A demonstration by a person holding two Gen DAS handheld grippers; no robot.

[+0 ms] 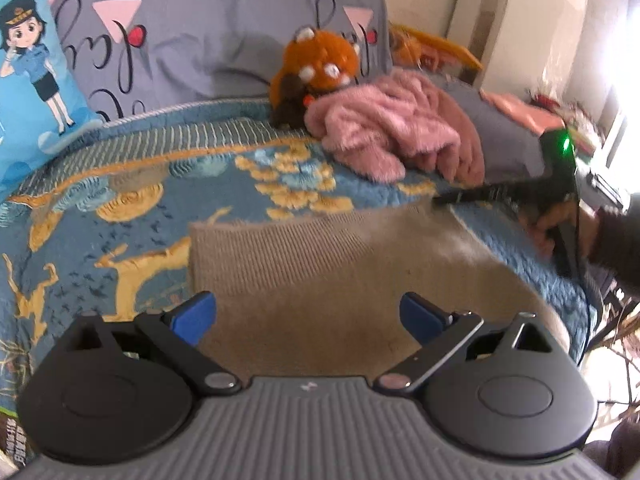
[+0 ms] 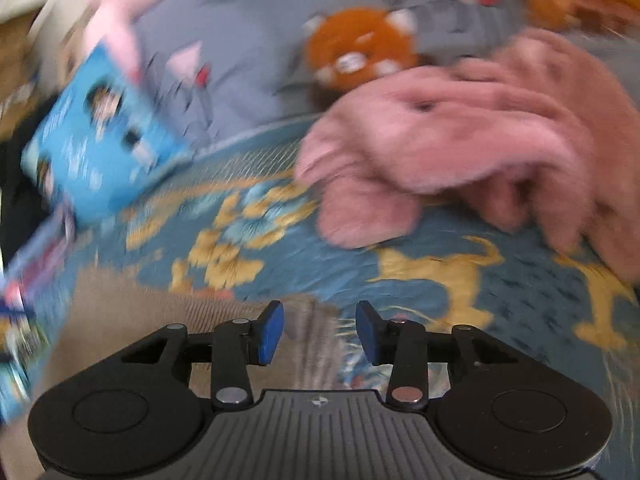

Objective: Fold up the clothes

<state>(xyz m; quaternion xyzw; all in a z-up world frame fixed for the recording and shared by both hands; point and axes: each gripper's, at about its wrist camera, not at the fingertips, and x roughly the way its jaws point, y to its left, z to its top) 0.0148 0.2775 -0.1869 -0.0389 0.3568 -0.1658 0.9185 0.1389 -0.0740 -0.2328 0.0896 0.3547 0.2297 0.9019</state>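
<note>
1. Bedding is filling both views: a blue quilt [image 1: 120, 208] patterned with yellow deer and flowers is lying under everything, with grey pillows [image 1: 200, 32] leaning up at the far end.
2. Straight ahead of the left gripper [image 1: 308, 316], a tan ribbed knit garment [image 1: 304, 256] is lying flat on the quilt as a neat rectangle, its near part passing beneath and between the blue pads.
3. The left gripper is standing wide apart, its pads well separated and gripping nothing.
4. Off to this gripper's far right, the right gripper [image 1: 444, 200] is reaching in low, its black fingers sitting at the garment's far right corner; a hand [image 1: 556, 224] in a dark sleeve is gripping its handle, and a green light is glowing on its body.
5. In the right wrist view, which is blurring heavily, the right gripper [image 2: 320, 330] is showing a moderate gap between its blue pads; the garment's edge [image 2: 312, 320] is lying in or under that gap, and I cannot tell whether it is being pinched.
6. Beyond both grippers, a fluffy pink garment [image 1: 384, 128] is lying crumpled, just beside an orange plush toy [image 1: 316, 64].
7. To the left gripper's far left, a blue cartoon cushion [image 1: 36, 80] is leaning against the pillows.
</note>
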